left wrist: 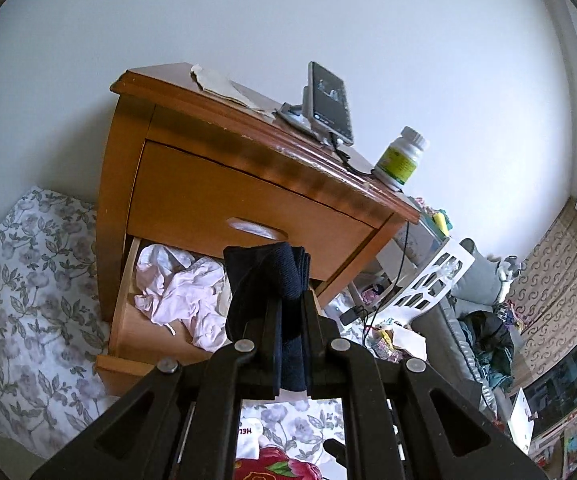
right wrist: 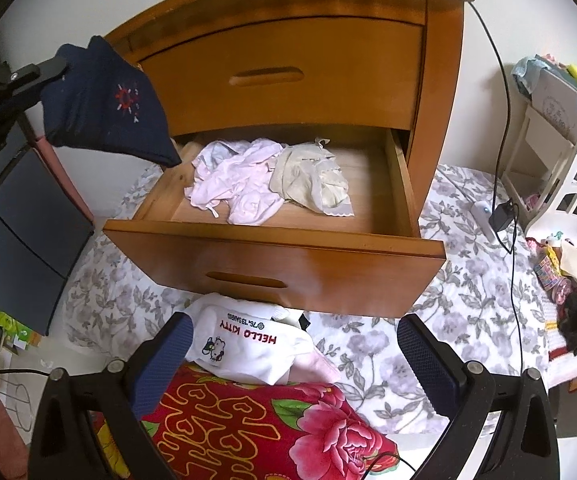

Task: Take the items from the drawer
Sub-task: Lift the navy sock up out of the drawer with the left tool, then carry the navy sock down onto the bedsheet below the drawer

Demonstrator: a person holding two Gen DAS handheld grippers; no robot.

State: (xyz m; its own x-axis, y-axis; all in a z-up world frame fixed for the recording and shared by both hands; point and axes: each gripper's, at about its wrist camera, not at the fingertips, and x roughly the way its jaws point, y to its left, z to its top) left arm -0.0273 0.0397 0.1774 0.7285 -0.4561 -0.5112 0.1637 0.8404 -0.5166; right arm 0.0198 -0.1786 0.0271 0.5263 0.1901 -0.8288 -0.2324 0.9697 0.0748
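2 garments, pink (right wrist: 240, 192) and cream (right wrist: 314, 184), remain in the open drawer (right wrist: 276, 248). Left gripper (left wrist: 288, 300) is clamped on a navy cloth (right wrist: 108, 108) held outside it; right gripper (right wrist: 296, 352) gapes empty above white clothing (right wrist: 248, 344) already out.

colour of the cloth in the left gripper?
Navy cloth with a small red embroidered motif; best in the right wrist view.
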